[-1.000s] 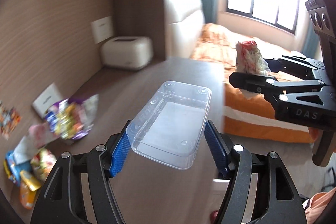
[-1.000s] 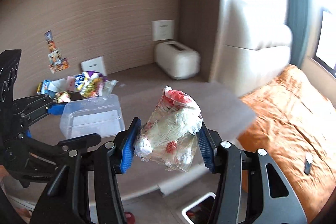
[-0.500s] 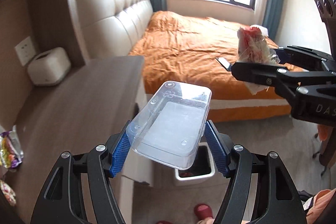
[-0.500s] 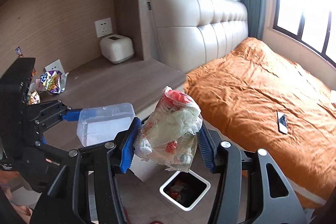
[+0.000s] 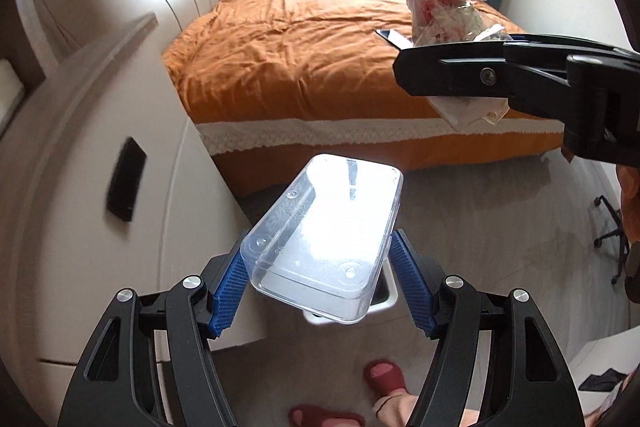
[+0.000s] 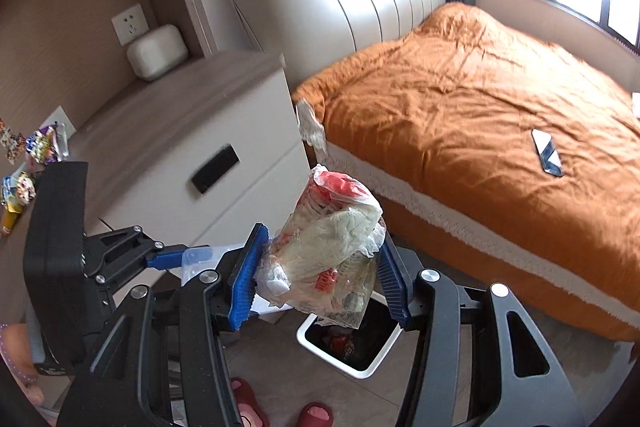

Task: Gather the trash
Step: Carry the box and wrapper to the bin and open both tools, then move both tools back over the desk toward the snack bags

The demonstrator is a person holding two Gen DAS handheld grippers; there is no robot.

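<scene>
Both loads hang over the floor beside the nightstand (image 6: 192,131), evidently so they can fall straight into the white bin (image 6: 360,355) below. The left gripper (image 5: 320,279) clamps a clear plastic container (image 5: 328,239) by its long sides, bottom up, above the bin's rim; the right gripper (image 6: 320,279) squeezes a crumpled bag of wrappers (image 6: 332,251) just over the bin's near edge

Bin mouth: white trash bin (image 6: 352,341) on the floor, opening upward, partly hidden by the crumpled wrapper bag (image 6: 332,251).
9 o'clock: white drawer cabinet (image 6: 224,163) stands close.
2 o'clock: orange bed (image 6: 480,99) edge near.
6 o'clock: red slippers (image 6: 316,415).
3 o'clock, left view: bare floor (image 5: 500,227).
</scene>
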